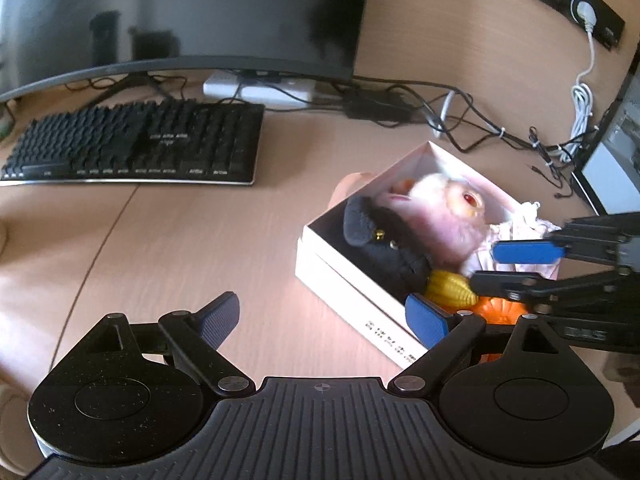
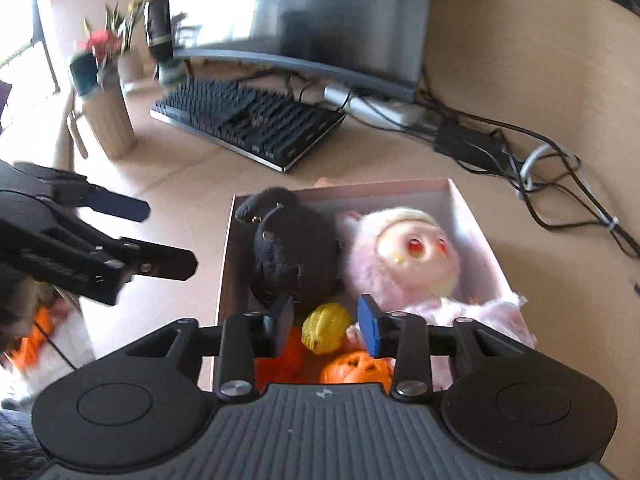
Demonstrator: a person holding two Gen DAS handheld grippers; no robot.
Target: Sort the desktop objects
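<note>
A white open box (image 2: 400, 188) on the wooden desk holds a black plush (image 2: 292, 248), a pink-furred doll with red eyes (image 2: 404, 256), a yellow corn toy (image 2: 320, 340) and an orange pumpkin (image 2: 356, 368). My right gripper (image 2: 326, 322) hovers open over the box's near end, and the corn shows in the gap between its fingers, untouched. In the left wrist view the right gripper (image 1: 508, 266) reaches in from the right above the corn (image 1: 448, 290). My left gripper (image 1: 324, 320) is open and holds nothing, just left of the box (image 1: 352, 280).
A black keyboard (image 1: 136, 144) lies in front of a dark monitor (image 1: 180, 12). A white power strip (image 1: 260, 88) and tangled cables (image 1: 480, 120) run along the back. A ribbed wooden container (image 2: 108, 120) and flowers (image 2: 100, 44) stand at the far left.
</note>
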